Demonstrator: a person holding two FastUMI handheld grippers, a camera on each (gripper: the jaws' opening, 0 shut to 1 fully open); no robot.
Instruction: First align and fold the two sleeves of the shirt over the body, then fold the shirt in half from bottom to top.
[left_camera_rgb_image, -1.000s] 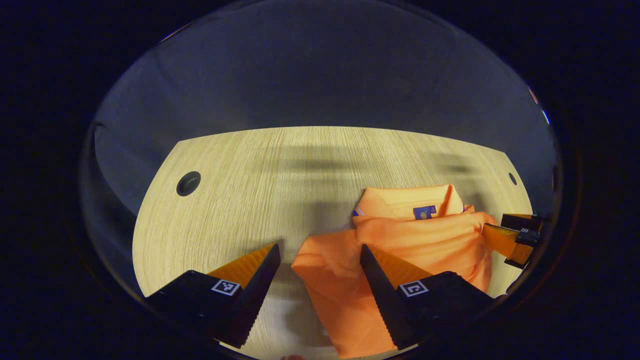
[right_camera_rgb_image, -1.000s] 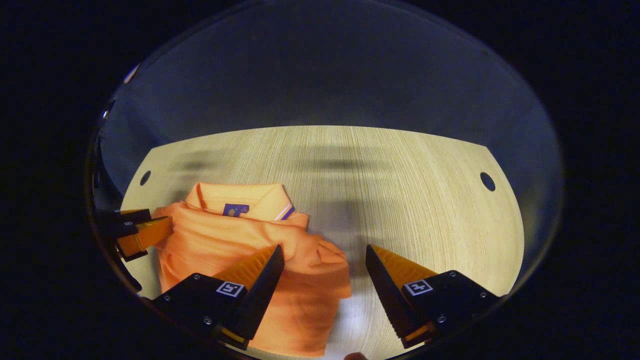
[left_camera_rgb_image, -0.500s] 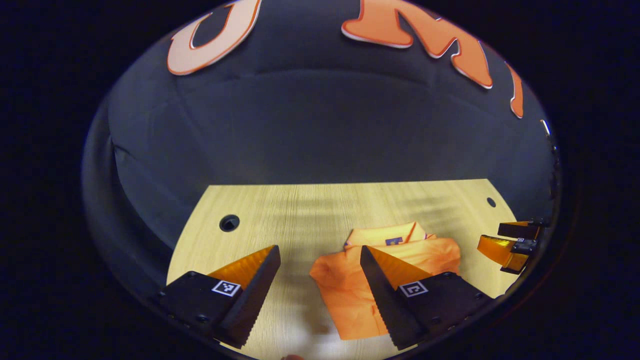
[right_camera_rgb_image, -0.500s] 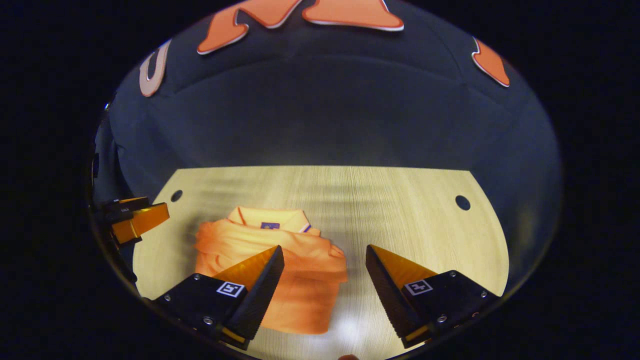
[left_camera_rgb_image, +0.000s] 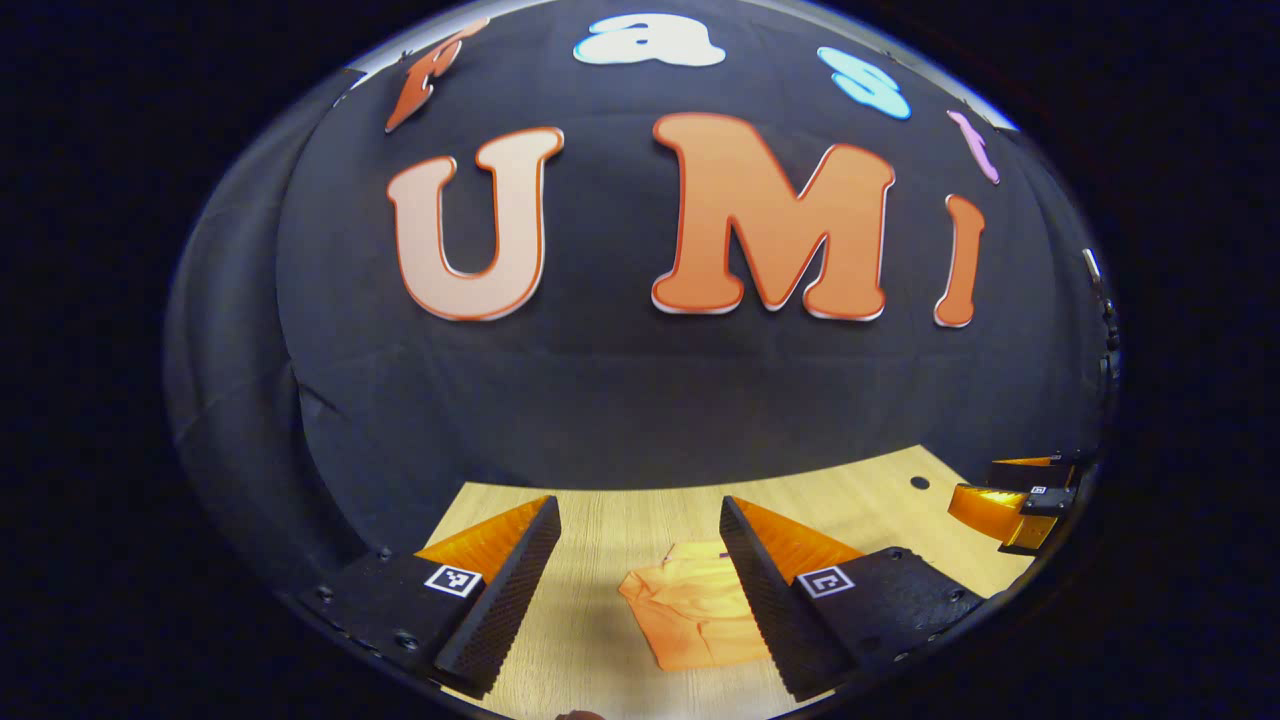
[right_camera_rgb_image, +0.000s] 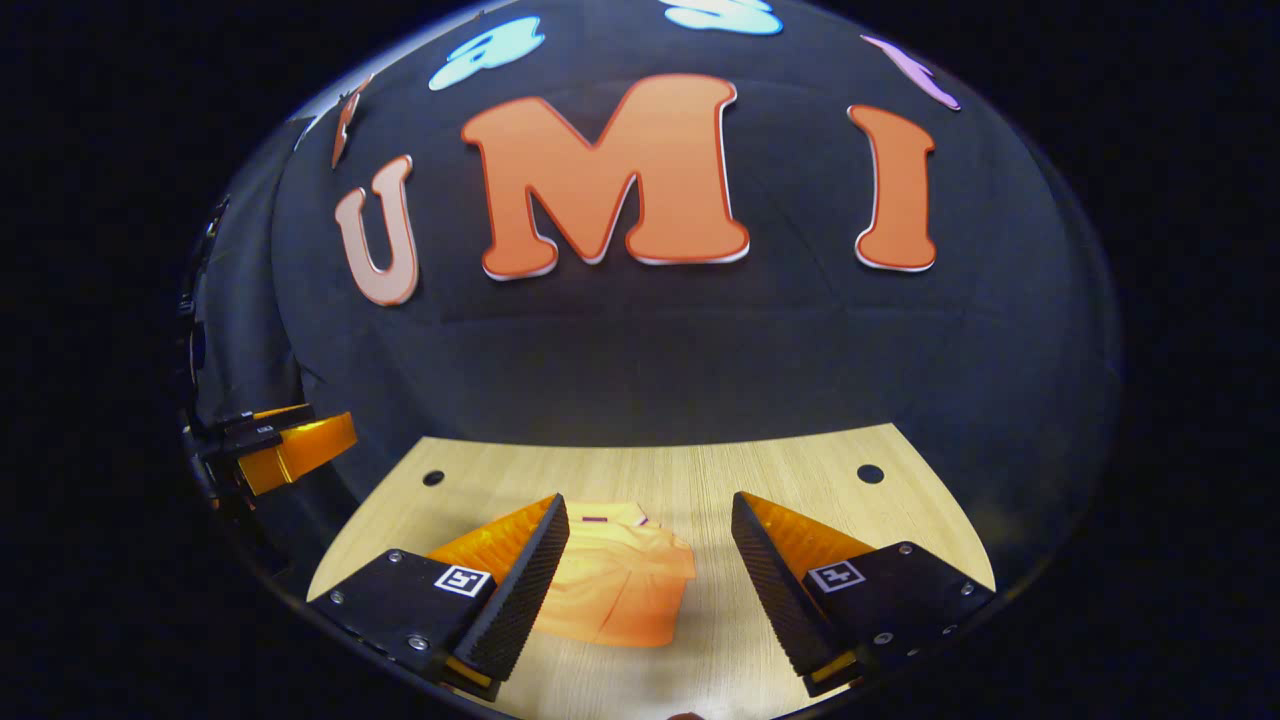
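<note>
Wooden table (right_camera_rgb_image: 800, 480) bears folded orange shirt (right_camera_rgb_image: 620, 590).

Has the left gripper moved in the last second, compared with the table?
Yes. The left gripper has pulled up and back: the wooden table and folded orange shirt now sit lower and smaller, with much more booth wall above.

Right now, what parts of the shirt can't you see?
- Left gripper view: the shirt's right side sits behind the left tongs' finger.
- Right gripper view: the shirt's left side sits behind the right tongs' finger.
- Both views: the collar label is too small to make out.
</note>
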